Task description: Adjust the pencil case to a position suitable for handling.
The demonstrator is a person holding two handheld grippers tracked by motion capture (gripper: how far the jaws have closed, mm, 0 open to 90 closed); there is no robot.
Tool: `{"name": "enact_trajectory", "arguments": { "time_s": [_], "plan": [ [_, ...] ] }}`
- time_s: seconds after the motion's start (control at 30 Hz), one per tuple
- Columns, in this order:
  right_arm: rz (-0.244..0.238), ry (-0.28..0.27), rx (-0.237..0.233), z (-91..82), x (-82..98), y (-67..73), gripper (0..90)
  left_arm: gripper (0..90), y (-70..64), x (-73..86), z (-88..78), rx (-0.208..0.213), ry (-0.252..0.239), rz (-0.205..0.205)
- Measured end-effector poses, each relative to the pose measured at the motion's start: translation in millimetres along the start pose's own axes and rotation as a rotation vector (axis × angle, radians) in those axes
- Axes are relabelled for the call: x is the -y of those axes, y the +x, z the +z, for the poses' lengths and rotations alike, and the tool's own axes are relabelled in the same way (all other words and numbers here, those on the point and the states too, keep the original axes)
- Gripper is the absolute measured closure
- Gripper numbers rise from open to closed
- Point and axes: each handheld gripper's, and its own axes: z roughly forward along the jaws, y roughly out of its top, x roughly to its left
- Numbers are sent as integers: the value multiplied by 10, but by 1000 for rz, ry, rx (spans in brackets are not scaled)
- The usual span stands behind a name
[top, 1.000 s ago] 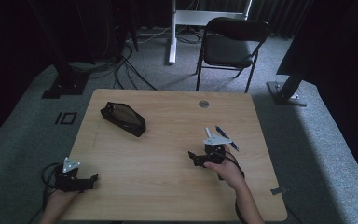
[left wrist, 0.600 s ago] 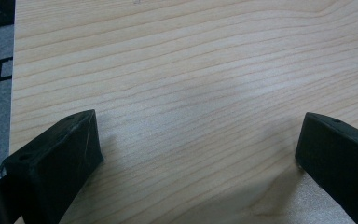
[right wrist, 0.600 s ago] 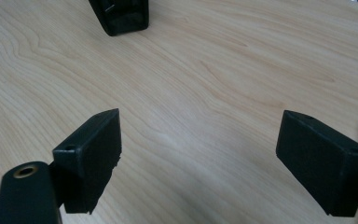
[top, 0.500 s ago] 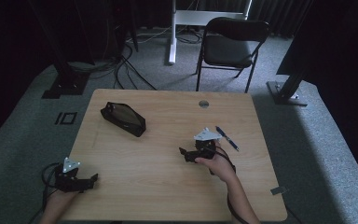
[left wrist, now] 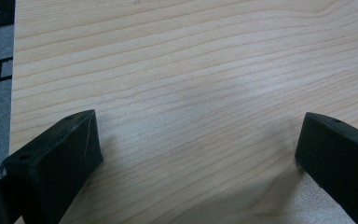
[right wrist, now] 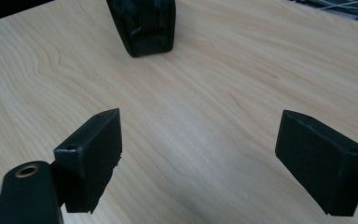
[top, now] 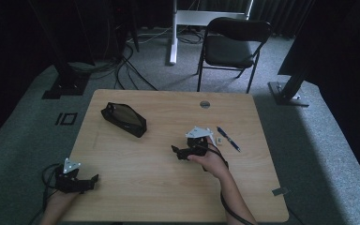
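1. On the far left part of the wooden table (top: 168, 187) lies a black zipped pouch (top: 123, 119) — we take it for the thing of interest, since the right gripper (top: 183, 153) points at it.
2. Mid-table, that gripper's jaws stand wide apart with nothing between them, probably ready for the pouch ahead.
3. Behind it, near the right edge, rest a blue pen (top: 228, 138) and a small white piece (top: 219, 139) we cannot identify.
4. At the near left corner, the left gripper (top: 90, 180) — also spread and empty — sits over bare wood, apparently idle.

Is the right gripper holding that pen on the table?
No. In the right gripper view the right gripper stands open over bare wood, and in the high view the pen lies apart from it.
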Motion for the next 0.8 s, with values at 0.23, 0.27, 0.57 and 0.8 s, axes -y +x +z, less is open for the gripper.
{"name": "enact_trajectory", "arguments": {
  "time_s": [0.23,0.27,0.57,0.8],
  "plan": [
    [-12,-14,-11,91,-87,51,142,3,0,0,0,0,0,0],
    [-15,-10,-14,105,-90,62,142,3,0,0,0,0,0,0],
    [-25,-10,-45,260,-132,173,142,3,0,0,0,0,0,0],
    [-29,-7,-67,379,-180,255,142,3,0,0,0,0,0,0]
  ]
}}
